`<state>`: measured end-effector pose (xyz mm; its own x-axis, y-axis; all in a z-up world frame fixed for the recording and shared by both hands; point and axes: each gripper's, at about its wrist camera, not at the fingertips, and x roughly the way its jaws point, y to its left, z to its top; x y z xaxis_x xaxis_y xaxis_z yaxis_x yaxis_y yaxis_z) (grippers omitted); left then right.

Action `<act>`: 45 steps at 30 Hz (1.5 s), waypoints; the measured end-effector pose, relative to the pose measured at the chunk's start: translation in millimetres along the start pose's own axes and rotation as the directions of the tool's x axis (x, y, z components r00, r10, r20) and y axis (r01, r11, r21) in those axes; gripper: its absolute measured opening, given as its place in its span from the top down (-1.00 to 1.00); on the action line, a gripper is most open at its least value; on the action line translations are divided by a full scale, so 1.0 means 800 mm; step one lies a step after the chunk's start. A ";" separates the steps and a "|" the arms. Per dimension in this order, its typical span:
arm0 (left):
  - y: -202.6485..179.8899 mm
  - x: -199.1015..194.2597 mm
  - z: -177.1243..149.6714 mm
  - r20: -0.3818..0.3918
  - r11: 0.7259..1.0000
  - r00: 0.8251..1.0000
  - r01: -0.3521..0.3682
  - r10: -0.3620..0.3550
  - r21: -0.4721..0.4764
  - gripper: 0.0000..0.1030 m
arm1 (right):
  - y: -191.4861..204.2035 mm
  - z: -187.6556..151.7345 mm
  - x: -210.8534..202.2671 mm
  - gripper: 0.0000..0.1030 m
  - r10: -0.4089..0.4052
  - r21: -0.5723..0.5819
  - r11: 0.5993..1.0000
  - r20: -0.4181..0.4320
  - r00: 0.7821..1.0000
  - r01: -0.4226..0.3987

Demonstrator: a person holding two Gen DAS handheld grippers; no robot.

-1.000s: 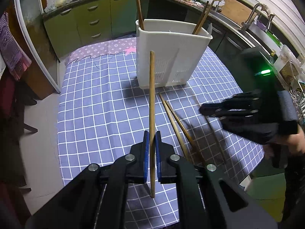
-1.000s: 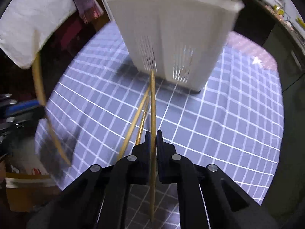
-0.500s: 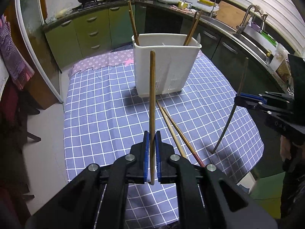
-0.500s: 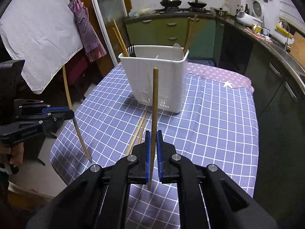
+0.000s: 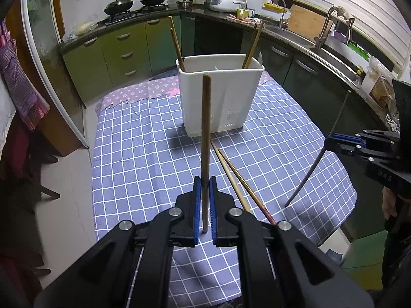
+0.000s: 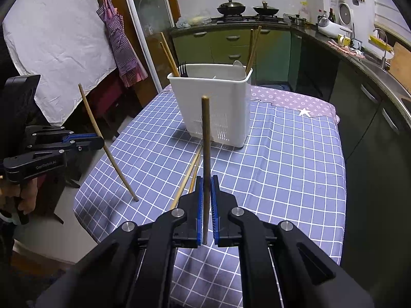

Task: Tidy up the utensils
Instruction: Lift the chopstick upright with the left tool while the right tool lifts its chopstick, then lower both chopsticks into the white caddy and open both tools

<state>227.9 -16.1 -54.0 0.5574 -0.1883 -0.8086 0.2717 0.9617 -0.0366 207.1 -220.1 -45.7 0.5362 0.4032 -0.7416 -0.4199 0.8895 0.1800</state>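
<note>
Kitchen table (image 5: 133, 138) under its checked cloth carries your white holder (image 5: 221, 100) near the far edge. Your left gripper (image 5: 205, 202) clamps one chopstick (image 5: 206, 138) upright; your right gripper (image 6: 206, 205) pinches another chopstick (image 6: 206, 154). Two loose chopsticks (image 5: 236, 177) lie between holder and near edge.

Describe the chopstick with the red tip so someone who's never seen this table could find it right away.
Start at the white plastic utensil caddy standing on the blue checked tablecloth. Two wooden chopsticks lie on the cloth in front of it, side by side. The wanted one is the darker of the pair, alone in ending in a red patterned tip at the table's near edge.
</note>
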 end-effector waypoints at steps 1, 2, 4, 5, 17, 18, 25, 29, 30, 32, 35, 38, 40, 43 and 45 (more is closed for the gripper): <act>0.000 -0.001 0.000 0.002 1.000 1.000 -0.001 0.001 0.001 0.88 | 0.001 0.000 0.000 0.87 0.000 -0.001 1.000 0.000 1.000 0.000; 0.000 -0.001 0.000 0.003 1.000 1.000 -0.001 0.001 0.002 0.88 | 0.001 0.000 0.000 0.87 0.000 -0.004 1.000 0.000 1.000 0.000; 0.000 -0.002 0.001 0.004 1.000 1.000 0.001 -0.001 0.002 0.88 | 0.002 0.001 -0.001 0.87 -0.001 -0.005 1.000 0.003 1.000 0.001; 0.000 -0.002 0.002 0.005 1.000 1.000 0.001 -0.001 0.003 0.88 | 0.002 0.002 -0.002 0.87 0.000 -0.004 1.000 0.004 1.000 0.000; -0.007 -0.022 0.042 0.036 0.999 0.999 0.030 -0.030 0.016 0.88 | 0.009 0.041 -0.023 0.87 0.005 -0.038 0.999 0.062 0.998 -0.002; -0.009 -0.026 0.050 0.047 0.999 0.998 0.028 -0.029 0.020 0.88 | 0.011 0.050 -0.029 0.87 0.006 -0.044 0.999 0.077 0.997 -0.002; -0.027 -0.074 0.122 0.194 0.998 0.981 0.003 -0.014 0.056 0.88 | 0.022 0.124 -0.075 0.87 0.007 -0.063 0.998 0.211 0.977 0.006; -0.027 -0.091 0.167 0.254 0.999 0.967 0.007 -0.018 0.042 0.88 | 0.027 0.172 -0.093 0.87 0.014 -0.064 0.998 0.289 0.957 0.004; -0.026 -0.094 0.178 0.270 0.999 0.963 0.010 -0.019 0.035 0.88 | 0.026 0.184 -0.096 0.87 0.013 -0.060 0.998 0.307 0.952 0.006; -0.023 -0.098 0.202 0.311 1.000 0.950 0.010 -0.015 0.020 0.88 | 0.023 0.206 -0.097 0.87 -0.007 -0.049 0.999 0.341 0.940 0.025; -0.019 -0.091 0.227 0.353 1.000 0.936 0.003 -0.005 0.005 0.88 | 0.012 0.235 -0.086 0.87 -0.025 -0.021 0.999 0.361 0.932 0.035; -0.020 -0.064 0.240 0.343 1.000 0.939 -0.011 0.010 0.001 0.88 | -0.001 0.251 -0.057 0.87 -0.068 0.003 0.997 0.345 0.936 0.071; -0.017 -0.031 0.241 0.302 1.000 0.953 -0.022 0.023 -0.007 0.88 | -0.010 0.254 -0.024 0.87 -0.075 0.012 0.997 0.293 0.953 0.075; -0.010 0.015 0.237 0.222 0.999 0.974 -0.034 0.038 -0.024 0.88 | -0.018 0.246 0.020 0.87 -0.089 0.010 0.996 0.220 0.971 0.089; -0.006 0.035 0.232 0.179 0.999 0.983 -0.039 0.044 -0.034 0.88 | -0.020 0.237 0.046 0.87 -0.088 0.007 0.996 0.172 0.981 0.088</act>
<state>388.5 -62.7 32.4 0.7004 -0.1782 -0.6912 0.2228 0.9745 -0.0255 372.1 -179.1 46.6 0.6891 0.3544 -0.6321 -0.3662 0.9230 0.1182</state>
